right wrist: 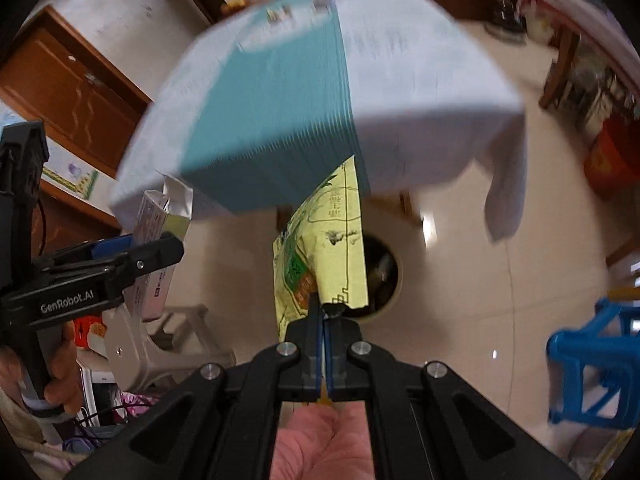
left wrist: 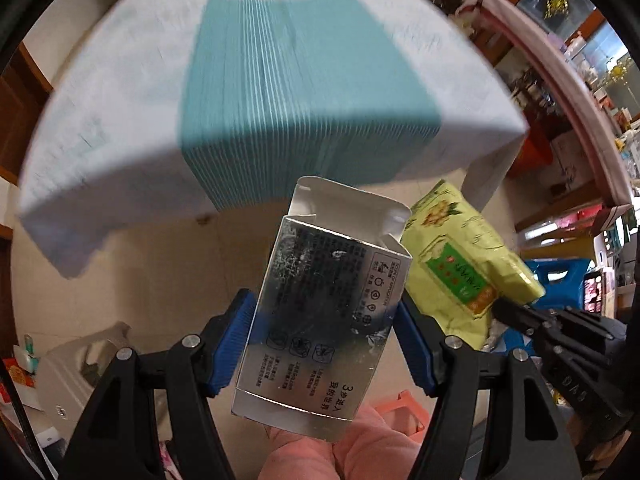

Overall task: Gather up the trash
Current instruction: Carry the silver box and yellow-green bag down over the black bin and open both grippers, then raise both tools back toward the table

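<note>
left fingers [left wrist: 324, 344] clamped on silver box [left wrist: 320, 312], right fingers [right wrist: 323, 312] pinching yellow packet [right wrist: 332, 240]

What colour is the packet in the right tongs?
Yellow-green packet with a green label, clearest in the left wrist view.

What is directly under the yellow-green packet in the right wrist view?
A round bin on the floor sits below the yellow-green packet, which the right gripper pinches. Only the bin's right rim and dark interior show; the packet covers its left part, and its contents are unclear.
</note>
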A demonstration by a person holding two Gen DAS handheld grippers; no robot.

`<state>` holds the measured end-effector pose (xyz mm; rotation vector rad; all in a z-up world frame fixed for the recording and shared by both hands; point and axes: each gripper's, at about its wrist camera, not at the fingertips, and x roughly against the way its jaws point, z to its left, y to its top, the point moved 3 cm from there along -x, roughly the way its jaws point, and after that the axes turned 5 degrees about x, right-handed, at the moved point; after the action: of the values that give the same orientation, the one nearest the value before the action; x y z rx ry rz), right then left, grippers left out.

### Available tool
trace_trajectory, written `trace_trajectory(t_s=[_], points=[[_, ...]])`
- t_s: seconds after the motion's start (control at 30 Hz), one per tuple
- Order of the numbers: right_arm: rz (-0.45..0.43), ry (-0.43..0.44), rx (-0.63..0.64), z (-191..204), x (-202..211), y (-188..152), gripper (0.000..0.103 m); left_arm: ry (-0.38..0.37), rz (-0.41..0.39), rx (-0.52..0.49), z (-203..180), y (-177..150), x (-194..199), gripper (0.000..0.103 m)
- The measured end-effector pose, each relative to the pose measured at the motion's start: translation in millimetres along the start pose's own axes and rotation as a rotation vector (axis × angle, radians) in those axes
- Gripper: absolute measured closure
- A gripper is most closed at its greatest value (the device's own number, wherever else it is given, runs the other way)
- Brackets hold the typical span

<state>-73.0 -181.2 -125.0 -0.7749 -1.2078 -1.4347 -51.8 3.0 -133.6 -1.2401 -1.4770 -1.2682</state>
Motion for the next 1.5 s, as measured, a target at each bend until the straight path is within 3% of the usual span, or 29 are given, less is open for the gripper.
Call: trace_trajectory(t_s=[0.33, 0.6, 0.67, 0.73, 0.83, 0.9, 0.93, 1.1, 1.2, 1.3, 1.5], points=[[0.209, -0.059, -0.094, -53, -192, -24, 0.103, -0.004, 0.075, 0.070, 28, -9, -181, 0.035], [0.229, -0.082, -0.053, -80, -300, 0, 0.100, 0.019, 0.060, 0.089, 42, 4, -277, 0.033], [0.224, -0.073, -0.017, -80, -320, 6, 0.099, 0.032, 0.061, 0.109, 47, 8, -293, 0.024], [0.250, -0.053, 0.000, -80, -338, 11, 0.099, 0.046, 0.053, 0.109, 50, 10, -302, 0.007], [0.273, -0.054, 0.013, -82, -352, 15, 0.086, 0.058, 0.051, 0.095, 49, 11, -308, 0.003], [0.242, -0.060, 0.024, -80, -349, 18, 0.065, 0.067, 0.039, 0.090, 48, 9, -307, 0.003], [0.219, -0.066, 0.030, -79, -345, 18, 0.061, 0.069, 0.034, 0.091, 51, 9, -305, 0.003], [0.117, -0.064, -0.014, -78, -323, 17, 0.057, 0.086, -0.024, 0.124, 58, 7, -280, 0.003], [0.088, -0.064, -0.058, -75, -306, 16, 0.047, 0.097, -0.047, 0.133, 60, -3, -262, 0.003], [0.072, -0.063, -0.077, -68, -288, 15, 0.046, 0.102, -0.053, 0.133, 57, -11, -242, 0.003], [0.062, -0.072, -0.139, -56, -231, 9, 0.046, 0.099, -0.055, 0.118, 57, -29, -164, 0.003]])
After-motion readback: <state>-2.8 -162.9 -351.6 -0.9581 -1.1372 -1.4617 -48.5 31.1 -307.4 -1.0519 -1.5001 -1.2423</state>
